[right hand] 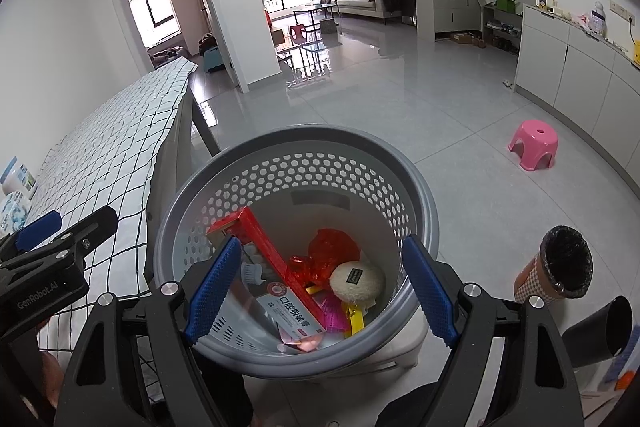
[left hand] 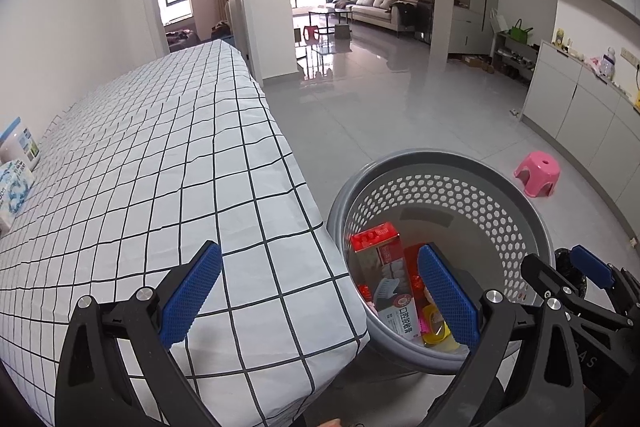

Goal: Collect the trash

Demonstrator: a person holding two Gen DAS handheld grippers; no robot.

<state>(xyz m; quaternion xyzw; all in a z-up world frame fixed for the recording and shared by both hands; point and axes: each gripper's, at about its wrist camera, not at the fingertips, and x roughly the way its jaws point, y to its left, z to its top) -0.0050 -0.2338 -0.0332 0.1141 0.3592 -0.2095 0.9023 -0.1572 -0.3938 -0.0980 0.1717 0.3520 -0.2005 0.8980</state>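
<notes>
- Two hand-held grippers are in view, each with black arms and blue textured pads; we find both spread wide with nothing between the pads. The left gripper [left hand: 320,297] hangs over the near corner of the table, the right gripper [right hand: 322,285] directly above the mouth of the bin.
- Task items: the collected trash lies inside the round grey plastic basket with the perforated wall [right hand: 416,187], which stands on the grey tiled floor [right hand: 400,99] just beside the table draped in a white cloth with a black grid [left hand: 160,155].
- Contents, as far as we can make out: a long red-and-grey cardboard toothpaste box [right hand: 280,287] leaning against the near-left wall, a crumpled red foil wrapper [right hand: 332,247], a cream fuzzy round object with a dark label [right hand: 356,279], and pink and yellow scraps at the bottom that we cannot identify.
- Second container: a small checkered cup lined with a black bag [right hand: 560,267] stands on the floor to the right of the basket; its inside is too dark to judge.
- Remaining on the table: two blue-and-white packets [left hand: 16,163] at the far-left edge, well apart from both grippers. Whether they count as trash we cannot tell.
- Judgement on the step in hand: the drop appears complete. For the next pick we advise lifting clear of the basket rim first, approaching with the pads kept wide, and closing only once an item sits squarely between them.
- Risk: the basket stands close against the hanging cloth; a careless swing could snag the cloth or tip the basket.
</notes>
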